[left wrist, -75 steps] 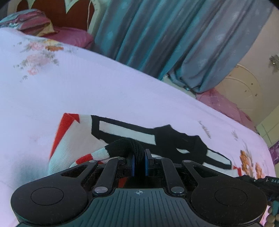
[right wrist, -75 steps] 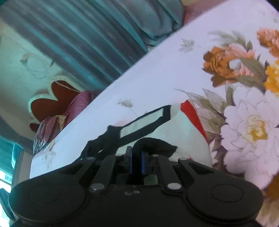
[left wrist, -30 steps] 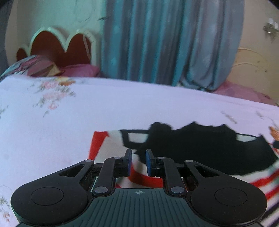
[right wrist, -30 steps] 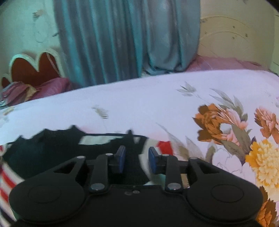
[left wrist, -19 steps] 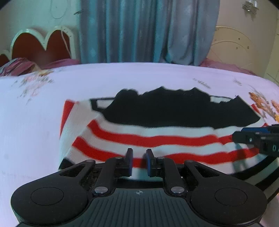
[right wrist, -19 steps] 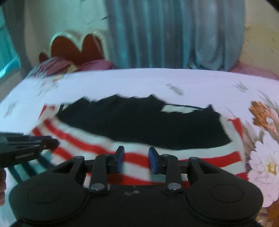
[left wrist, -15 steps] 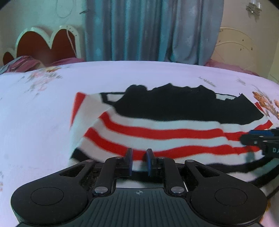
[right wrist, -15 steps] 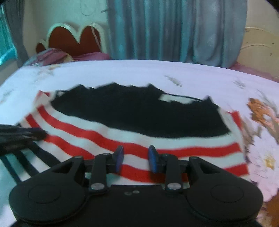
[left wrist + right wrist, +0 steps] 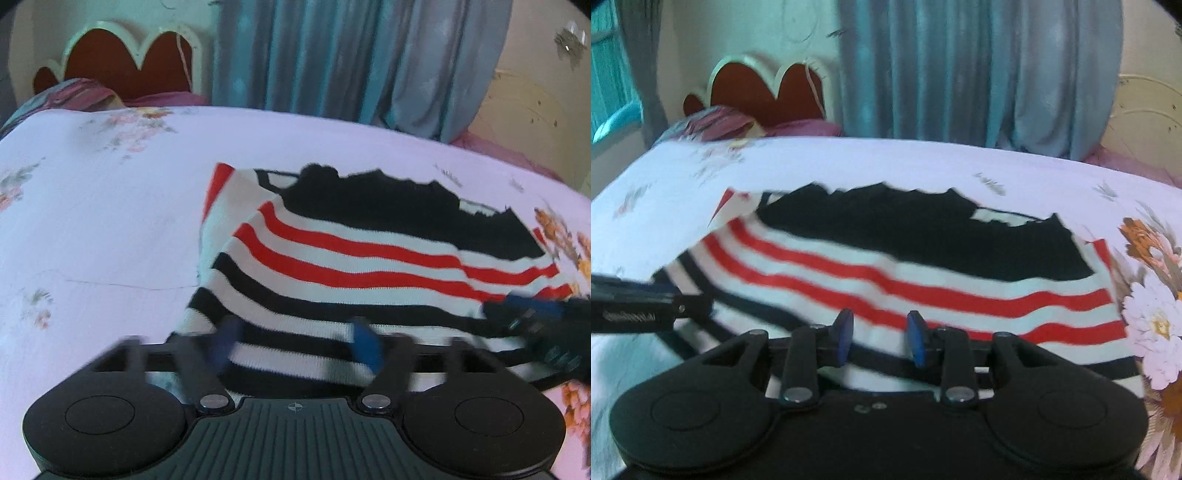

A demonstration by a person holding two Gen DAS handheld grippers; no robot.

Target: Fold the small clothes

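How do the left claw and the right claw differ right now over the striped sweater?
The left claw has its jaws spread wide and still opening, its fingers motion-blurred; the right claw keeps a narrower gap and looks sharp. The left claw sits over the black-and-white stripes of the striped sweater, the right claw at the lowest red stripe. Shared: neither grips fabric, both have blue pads and point down at the sweater lying on the floral bedsheet.

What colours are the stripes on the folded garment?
Red and black stripes on white, on the garment; clearest in the right wrist view.
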